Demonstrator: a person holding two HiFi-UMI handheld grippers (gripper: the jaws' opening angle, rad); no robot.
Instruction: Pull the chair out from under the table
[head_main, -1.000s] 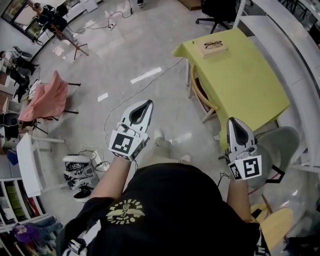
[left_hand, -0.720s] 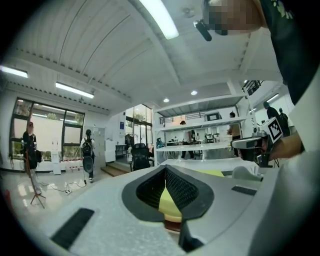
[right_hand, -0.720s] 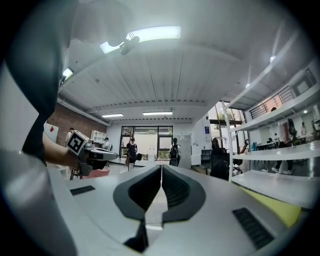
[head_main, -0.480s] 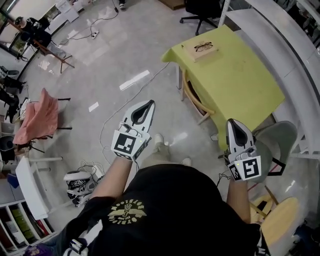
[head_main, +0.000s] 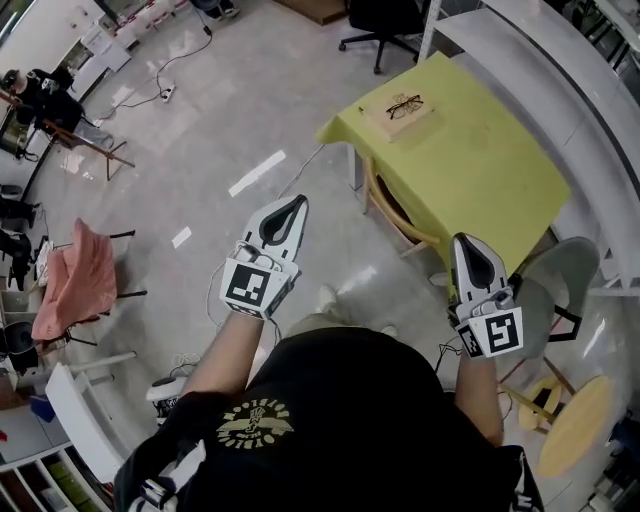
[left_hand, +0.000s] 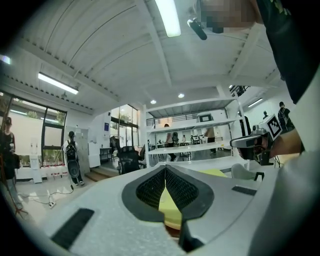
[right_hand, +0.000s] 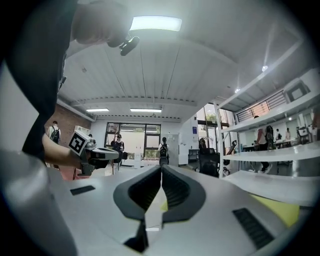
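Observation:
A wooden chair (head_main: 388, 205) stands tucked under the left side of a yellow-green table (head_main: 480, 170); only its curved back and a leg show. My left gripper (head_main: 295, 204) is held out over the floor, left of and short of the chair, shut and empty. To the right, my right gripper (head_main: 467, 241) is also shut and empty, near the table's near corner. In the left gripper view the left gripper (left_hand: 165, 168) has its pads pressed together, with the table (left_hand: 216, 172) ahead. The right gripper (right_hand: 161, 168) looks the same in its own view.
Glasses lie on a small wooden box (head_main: 405, 107) at the table's far end. A grey chair (head_main: 560, 285) and a round wooden stool (head_main: 575, 425) stand at the right. A black office chair (head_main: 385, 20) is beyond; a pink-draped chair (head_main: 68, 285) at far left. Cables cross the floor.
The whole view has shifted: floor items at the left slid down and back as I walk forward, closer to the table. Both grippers kept their pose and stayed shut.

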